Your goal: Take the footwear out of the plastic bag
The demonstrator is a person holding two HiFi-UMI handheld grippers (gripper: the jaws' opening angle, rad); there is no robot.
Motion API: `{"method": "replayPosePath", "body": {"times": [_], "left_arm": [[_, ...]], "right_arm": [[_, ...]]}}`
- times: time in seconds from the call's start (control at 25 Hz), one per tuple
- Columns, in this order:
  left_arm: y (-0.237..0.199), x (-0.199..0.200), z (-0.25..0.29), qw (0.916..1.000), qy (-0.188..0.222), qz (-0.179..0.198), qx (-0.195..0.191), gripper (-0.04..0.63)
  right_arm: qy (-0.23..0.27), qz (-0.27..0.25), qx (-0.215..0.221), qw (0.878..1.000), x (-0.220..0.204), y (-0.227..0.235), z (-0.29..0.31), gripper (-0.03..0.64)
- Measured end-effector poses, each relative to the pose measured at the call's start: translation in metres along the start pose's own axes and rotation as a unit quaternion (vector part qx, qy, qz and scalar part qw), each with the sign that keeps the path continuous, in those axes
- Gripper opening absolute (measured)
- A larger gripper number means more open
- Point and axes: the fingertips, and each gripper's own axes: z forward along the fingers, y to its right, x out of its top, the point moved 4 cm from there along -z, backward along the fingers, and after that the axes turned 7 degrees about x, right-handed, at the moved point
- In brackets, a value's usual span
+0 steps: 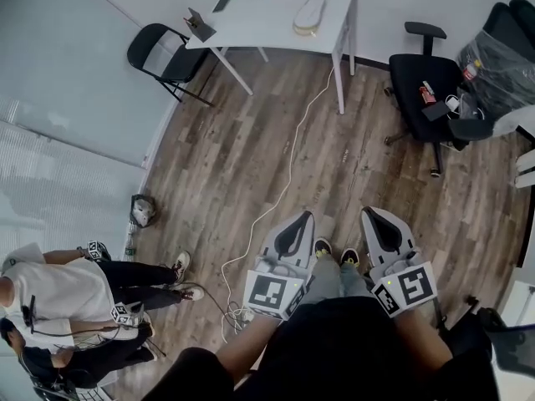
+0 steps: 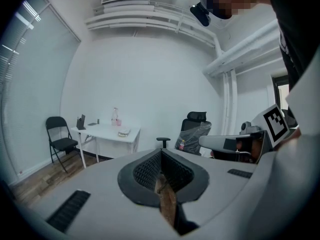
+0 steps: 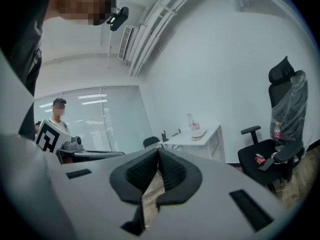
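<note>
White rectangular table (image 1: 259, 11) with pale bagged slipper (image 1: 309, 15) stands well apart; step closer, then spread left gripper (image 1: 299, 224) and right gripper (image 1: 374, 222), both pressed together, empty.

Ahead of you: white table (image 1: 267, 11) against far wall, pink bottle (image 2: 116, 117) on top. Black folding chair (image 1: 163, 53) just beside table's left end. Right of table: black office chair (image 1: 422, 82), small red item (image 1: 427, 95) on seat, clear wrap (image 3: 290, 99) over backrest. White cable (image 1: 290, 165) runs across wood floor (image 1: 226, 157) from table toward you. Lower left of your head view: person (image 1: 58, 295) in white top, dark trousers, beside glass wall (image 1: 67, 140). Small roundish object (image 1: 143, 210) on floor at that wall's foot, too small to identify.
</note>
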Motion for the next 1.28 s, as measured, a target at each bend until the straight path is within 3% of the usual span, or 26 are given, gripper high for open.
{"method": "replayPosePath", "body": {"times": [0.24, 0.44, 0.76, 1.04, 1.28], "left_arm": [[-0.009, 0.008, 0.029, 0.9999, -0.008, -0.006, -0.005, 0.02], [-0.028, 0.018, 0.061, 0.9997, 0.001, 0.019, -0.013, 0.02], [-0.068, 0.076, 0.102, 0.9971, 0.047, 0.056, -0.022, 0.02], [-0.118, 0.128, 0.115, 0.9919, 0.114, 0.055, 0.014, 0.02], [-0.141, 0.138, 0.131, 0.9887, 0.133, 0.067, -0.014, 0.019]], "right_arm": [[-0.006, 0.015, -0.011, 1.0, 0.002, 0.021, 0.019, 0.018], [-0.016, 0.014, -0.006, 1.0, 0.004, 0.038, 0.053, 0.018], [-0.009, -0.031, 0.009, 0.999, 0.047, 0.043, 0.12, 0.017], [-0.012, -0.046, 0.013, 0.999, 0.057, 0.04, 0.16, 0.017], [-0.01, -0.058, 0.004, 0.998, 0.059, 0.04, 0.183, 0.017]]}}
